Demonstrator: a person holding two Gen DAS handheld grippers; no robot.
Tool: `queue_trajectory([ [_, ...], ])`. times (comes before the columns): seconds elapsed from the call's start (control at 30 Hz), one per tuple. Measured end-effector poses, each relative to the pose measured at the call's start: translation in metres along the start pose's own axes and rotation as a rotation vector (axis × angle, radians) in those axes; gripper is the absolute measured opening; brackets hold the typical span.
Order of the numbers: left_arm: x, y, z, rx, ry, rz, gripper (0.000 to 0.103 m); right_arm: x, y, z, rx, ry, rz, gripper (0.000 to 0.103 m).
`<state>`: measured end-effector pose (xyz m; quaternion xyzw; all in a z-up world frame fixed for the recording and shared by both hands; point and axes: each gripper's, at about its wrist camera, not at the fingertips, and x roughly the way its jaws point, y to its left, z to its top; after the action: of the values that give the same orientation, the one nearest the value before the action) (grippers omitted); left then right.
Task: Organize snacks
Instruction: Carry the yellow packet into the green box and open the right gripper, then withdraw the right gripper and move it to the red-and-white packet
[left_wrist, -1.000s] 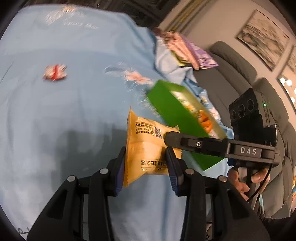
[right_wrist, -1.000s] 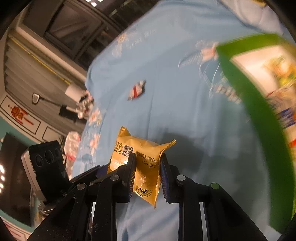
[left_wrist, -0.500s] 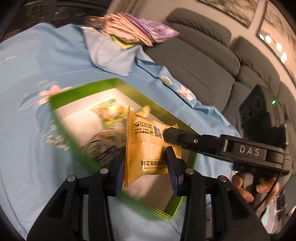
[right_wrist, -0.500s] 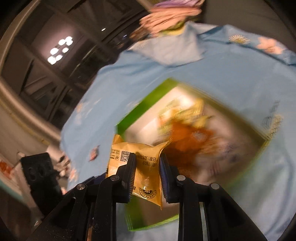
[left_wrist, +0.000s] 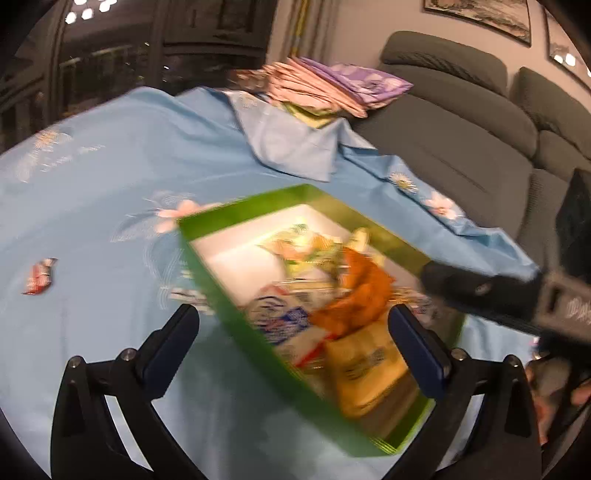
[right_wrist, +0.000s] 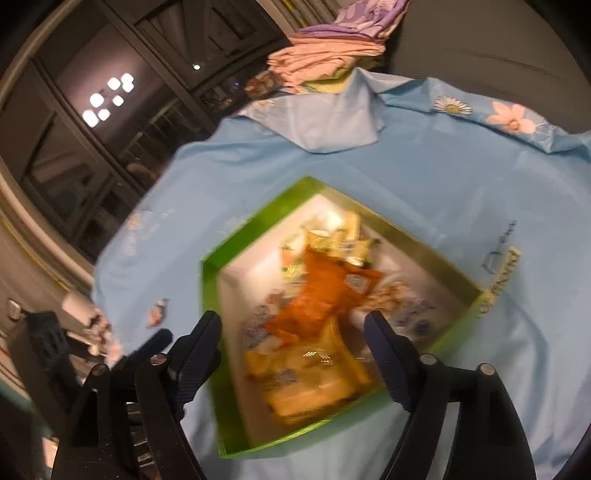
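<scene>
Welp, both my grippers, left (left_wrist: 293, 330) and right (right_wrist: 291, 336), just sprang open empty, so the yellow packet (right_wrist: 308, 376) at lower centre could snag going back into the green box (right_wrist: 210, 280).

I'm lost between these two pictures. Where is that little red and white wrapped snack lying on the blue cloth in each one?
Left wrist view: the red and white snack lies at the far left, on the blue cloth, left of the green box.
Right wrist view: it is lower left, small and blurred, left of the box.
Shared landmark: the green box of snacks.
</scene>
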<state>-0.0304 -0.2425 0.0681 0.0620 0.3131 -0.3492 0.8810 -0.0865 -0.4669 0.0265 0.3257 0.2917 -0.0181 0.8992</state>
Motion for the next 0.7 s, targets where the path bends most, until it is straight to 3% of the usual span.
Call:
queue_trajectory([
  [0.13, -0.011, 0.003, -0.009, 0.101, -0.012, 0.143, 0.103, 0.005, 0.018, 0.0, -0.008, -0.007, 0.004, 0.091],
  [0.27, -0.028, 0.013, -0.019, 0.137, -0.022, 0.172, 0.103, 0.017, 0.041, -0.001, -0.02, 0.013, 0.057, 0.091],
  [0.5, -0.06, 0.056, -0.025, 0.0, -0.041, 0.177, 0.103, 0.041, 0.1, -0.014, -0.14, 0.06, 0.117, 0.091],
  [0.7, -0.092, 0.1, -0.041, -0.085, -0.077, 0.26, 0.103, 0.068, 0.129, -0.025, -0.174, 0.138, 0.157, 0.091],
])
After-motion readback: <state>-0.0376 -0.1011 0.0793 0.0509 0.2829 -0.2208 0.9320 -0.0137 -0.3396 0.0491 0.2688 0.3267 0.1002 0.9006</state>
